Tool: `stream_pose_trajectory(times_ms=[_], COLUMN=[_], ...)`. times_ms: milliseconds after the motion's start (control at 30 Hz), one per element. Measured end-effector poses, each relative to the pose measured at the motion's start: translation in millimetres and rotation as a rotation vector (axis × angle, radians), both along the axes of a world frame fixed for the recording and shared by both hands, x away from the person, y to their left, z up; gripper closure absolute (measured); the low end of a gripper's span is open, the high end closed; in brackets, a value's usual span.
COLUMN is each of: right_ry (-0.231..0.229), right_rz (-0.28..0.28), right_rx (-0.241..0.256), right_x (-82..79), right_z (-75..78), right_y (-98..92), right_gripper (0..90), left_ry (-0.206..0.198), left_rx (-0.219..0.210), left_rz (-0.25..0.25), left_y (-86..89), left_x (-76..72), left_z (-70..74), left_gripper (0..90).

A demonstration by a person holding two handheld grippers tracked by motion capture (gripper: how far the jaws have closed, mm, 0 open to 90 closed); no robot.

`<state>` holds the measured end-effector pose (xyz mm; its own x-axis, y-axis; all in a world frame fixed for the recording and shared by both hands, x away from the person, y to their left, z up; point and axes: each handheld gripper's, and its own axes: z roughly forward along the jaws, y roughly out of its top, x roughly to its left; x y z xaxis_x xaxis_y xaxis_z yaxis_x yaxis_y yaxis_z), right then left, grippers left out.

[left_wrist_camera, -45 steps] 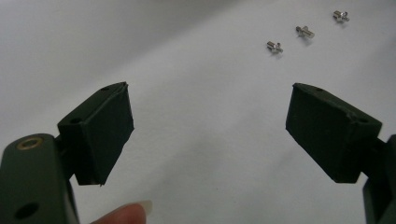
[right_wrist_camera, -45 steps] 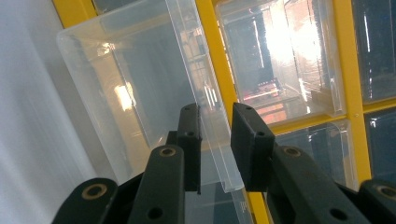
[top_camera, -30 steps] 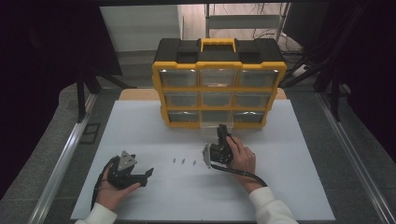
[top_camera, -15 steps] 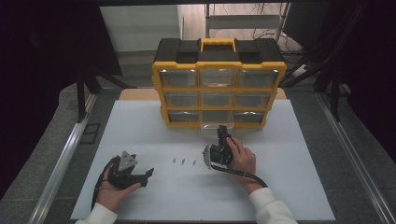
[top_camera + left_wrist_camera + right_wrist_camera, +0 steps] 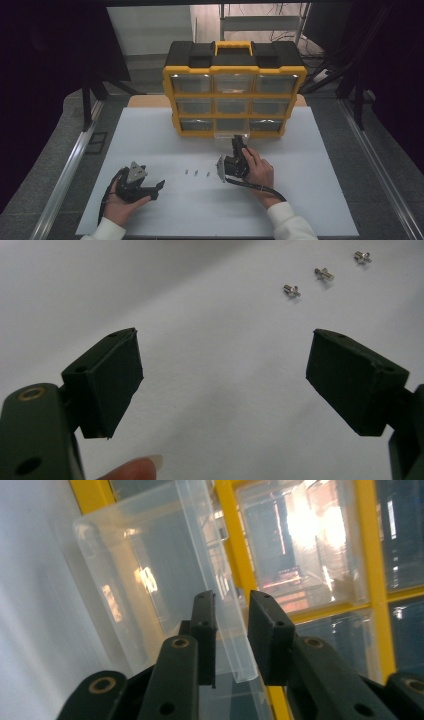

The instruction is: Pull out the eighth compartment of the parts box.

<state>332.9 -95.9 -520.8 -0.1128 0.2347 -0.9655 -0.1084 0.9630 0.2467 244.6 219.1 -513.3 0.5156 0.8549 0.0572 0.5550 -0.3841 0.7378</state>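
No readable writing shows. The right gripper (image 5: pixel 231 630) pinches the front wall of a clear drawer (image 5: pixel 150 580), pulled partway from the bottom row of a yellow organizer (image 5: pixel 234 90). The left gripper (image 5: pixel 225 385) rests spread wide on the white table (image 5: pixel 310 150). Three small screws (image 5: pixel 197 173) lie between the grippers.

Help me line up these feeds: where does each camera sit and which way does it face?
High view: above the table, facing the drawer cabinet; both forearms show.
Left gripper view: on the left claw, facing three screws; a fingertip shows.
Right gripper view: on the right claw, at the clear drawer.
High and left share the screws.
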Motion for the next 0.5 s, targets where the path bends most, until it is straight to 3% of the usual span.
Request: stream_pose_trajectory(times_ms=[500], right_ry=[0.000], right_rz=[-0.027], right_rx=[0.008], right_x=[8.4], right_z=[-0.1], right_y=[-2.2], right_gripper=[71.0], left_ry=[0.000], left_rx=[-0.002], left_rz=[0.004], left_y=[0.0], left_x=[-0.2], left_z=[-0.5], left_gripper=[15.4])
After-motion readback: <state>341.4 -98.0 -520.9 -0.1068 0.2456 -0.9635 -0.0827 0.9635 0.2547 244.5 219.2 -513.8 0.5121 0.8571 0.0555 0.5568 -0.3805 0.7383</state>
